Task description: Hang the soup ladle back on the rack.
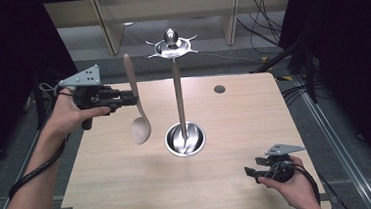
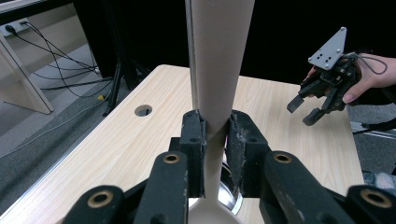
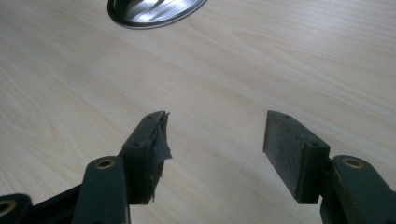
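Your left tool (image 1: 132,98) grips the pale wooden spoon (image 1: 139,122) at mid-handle, pads pressed on both sides. The spoon hangs upright, bowl down, clear of the light wood table (image 1: 129,184) and to the left of the polished steel utensil stand (image 1: 183,137). The hooks on the stand's crown (image 1: 171,46) carry nothing, so the pickup is done and the hanging, judged the likely aim, is left. Your right tool (image 1: 251,173) rests low at the near right, jaws wide apart and empty.

We are seeing the wooden spoon (image 2: 219,60) cutting off at top and bottom edges; the steel base (image 3: 154,11) is running past the top edge.
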